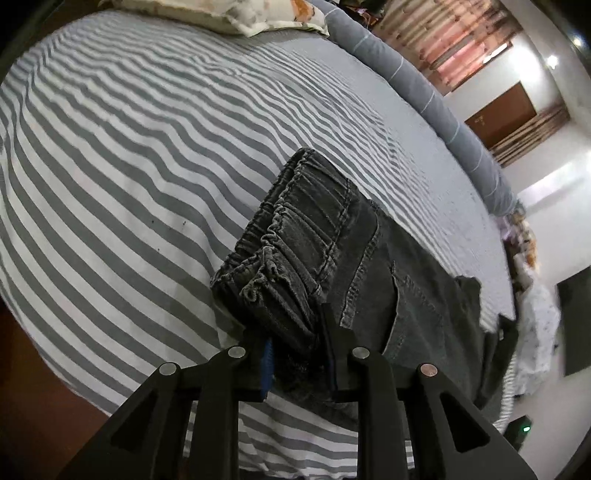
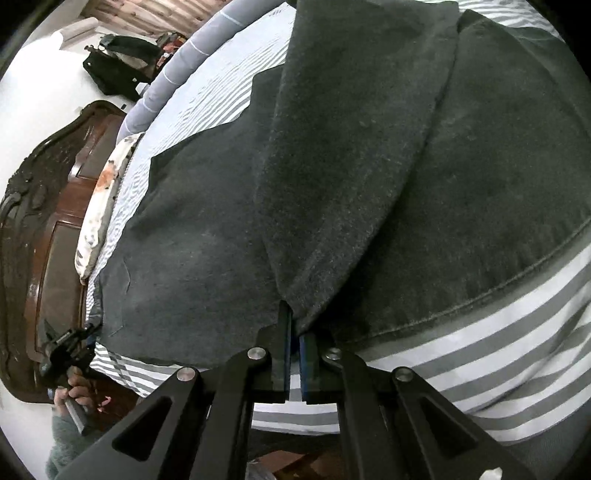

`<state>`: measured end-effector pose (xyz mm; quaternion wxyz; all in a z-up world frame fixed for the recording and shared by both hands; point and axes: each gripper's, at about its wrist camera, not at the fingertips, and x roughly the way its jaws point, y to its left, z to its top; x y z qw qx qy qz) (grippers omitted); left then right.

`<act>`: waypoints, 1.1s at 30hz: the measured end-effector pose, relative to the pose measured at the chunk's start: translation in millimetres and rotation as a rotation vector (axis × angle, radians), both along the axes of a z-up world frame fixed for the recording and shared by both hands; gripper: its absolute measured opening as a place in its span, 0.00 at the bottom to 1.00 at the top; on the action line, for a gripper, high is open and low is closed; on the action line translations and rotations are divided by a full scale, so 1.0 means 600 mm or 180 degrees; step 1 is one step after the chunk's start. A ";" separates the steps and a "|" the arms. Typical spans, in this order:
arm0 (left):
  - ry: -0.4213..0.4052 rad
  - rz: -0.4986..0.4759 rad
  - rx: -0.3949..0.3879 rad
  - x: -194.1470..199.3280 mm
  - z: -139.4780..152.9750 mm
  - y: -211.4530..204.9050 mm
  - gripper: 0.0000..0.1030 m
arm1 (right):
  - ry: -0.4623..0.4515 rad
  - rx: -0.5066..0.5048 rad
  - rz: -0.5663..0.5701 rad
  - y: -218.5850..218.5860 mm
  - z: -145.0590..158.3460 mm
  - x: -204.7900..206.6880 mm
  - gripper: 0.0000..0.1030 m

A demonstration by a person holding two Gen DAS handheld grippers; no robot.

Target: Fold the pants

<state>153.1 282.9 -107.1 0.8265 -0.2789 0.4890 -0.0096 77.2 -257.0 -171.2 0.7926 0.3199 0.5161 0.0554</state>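
Note:
Dark grey denim pants [image 1: 332, 251] lie on a grey-and-white striped bed [image 1: 129, 166]. In the left wrist view my left gripper [image 1: 299, 332] is shut on the gathered elastic waistband at its near corner. In the right wrist view my right gripper [image 2: 294, 325] is shut on a fold of a pant leg [image 2: 351, 166], lifted off the flat fabric beneath. The pants spread wide across the bed [image 2: 498, 350] there. The left gripper [image 2: 70, 343] and the hand holding it show at the far left edge of that view.
A floral pillow [image 1: 258, 14] and a grey bolster [image 1: 424, 92] lie along the far side of the bed. A dark wooden headboard [image 2: 37, 221] stands at the left in the right wrist view. A black bag [image 2: 118, 62] sits beyond the bed.

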 end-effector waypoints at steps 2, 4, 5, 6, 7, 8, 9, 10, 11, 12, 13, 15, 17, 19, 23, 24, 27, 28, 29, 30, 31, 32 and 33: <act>0.0024 -0.0005 0.0186 0.001 0.010 -0.015 0.36 | 0.0030 0.0101 0.0017 -0.006 -0.001 0.000 0.11; 0.0026 -0.0022 0.0356 -0.005 0.021 -0.030 0.50 | 0.0010 0.0240 0.0003 -0.012 0.000 -0.003 0.25; -0.0007 -0.0038 0.0411 -0.009 0.027 -0.036 0.53 | -0.0021 0.0280 -0.0008 -0.017 0.004 -0.005 0.29; -0.0043 -0.0065 0.0477 -0.016 0.035 -0.044 0.54 | -0.0047 0.0259 -0.0026 -0.019 0.007 -0.007 0.35; -0.0067 -0.0090 0.0536 -0.022 0.042 -0.052 0.54 | -0.0083 0.0230 -0.0033 -0.023 0.012 -0.009 0.37; -0.0087 -0.0099 0.0596 -0.030 0.049 -0.059 0.54 | -0.0137 0.0235 -0.0034 -0.029 0.018 -0.011 0.37; -0.0118 -0.0095 0.0643 -0.039 0.056 -0.065 0.54 | -0.0184 0.0278 -0.0054 -0.037 0.021 -0.012 0.37; -0.0214 -0.0111 0.0692 -0.053 0.068 -0.076 0.54 | -0.0225 0.0350 -0.0095 -0.048 0.024 -0.012 0.37; -0.0313 -0.0149 0.0745 -0.065 0.080 -0.087 0.54 | -0.0232 0.0381 -0.0145 -0.056 0.026 -0.011 0.37; -0.0399 -0.0199 0.0829 -0.078 0.091 -0.101 0.54 | -0.0252 0.0437 -0.0192 -0.066 0.027 -0.009 0.37; -0.0508 -0.0271 0.0929 -0.091 0.105 -0.119 0.54 | -0.0271 0.0511 -0.0219 -0.076 0.027 -0.007 0.37; -0.0775 -0.0498 0.1136 -0.119 0.126 -0.171 0.59 | -0.0259 0.0640 -0.0250 -0.092 0.025 -0.001 0.37; -0.0960 -0.0775 0.1230 -0.139 0.137 -0.225 0.62 | -0.0253 0.0723 -0.0239 -0.101 0.024 0.003 0.37; -0.1115 -0.1184 0.1309 -0.153 0.139 -0.296 0.63 | -0.0247 0.0792 -0.0204 -0.106 0.024 0.009 0.37; -0.1220 -0.1933 0.1434 -0.171 0.116 -0.430 0.63 | -0.0289 0.0959 -0.0162 -0.113 0.034 0.020 0.37; -0.1237 -0.2073 0.1430 -0.174 0.107 -0.463 0.63 | -0.0286 0.1004 -0.0165 -0.115 0.034 0.022 0.37; -0.1240 -0.2356 0.1381 -0.179 0.086 -0.534 0.63 | -0.0283 0.1063 -0.0143 -0.120 0.039 0.027 0.37; -0.1221 -0.2488 0.1322 -0.180 0.075 -0.562 0.63 | -0.0277 0.1061 -0.0132 -0.122 0.040 0.028 0.37; -0.1206 -0.2528 0.1306 -0.182 0.068 -0.579 0.63 | -0.0270 0.1061 -0.0135 -0.125 0.041 0.028 0.37; -0.1190 -0.2559 0.1285 -0.182 0.058 -0.599 0.63 | -0.0275 0.1073 -0.0141 -0.129 0.042 0.027 0.37; -0.1177 -0.2607 0.1260 -0.184 0.050 -0.614 0.63 | -0.0280 0.1093 -0.0141 -0.133 0.043 0.027 0.37; -0.1167 -0.2633 0.1269 -0.184 0.042 -0.626 0.63 | -0.0268 0.1100 -0.0153 -0.136 0.042 0.027 0.37; -0.1170 -0.2629 0.1305 -0.184 0.037 -0.636 0.63 | -0.0265 0.1113 -0.0166 -0.139 0.042 0.028 0.37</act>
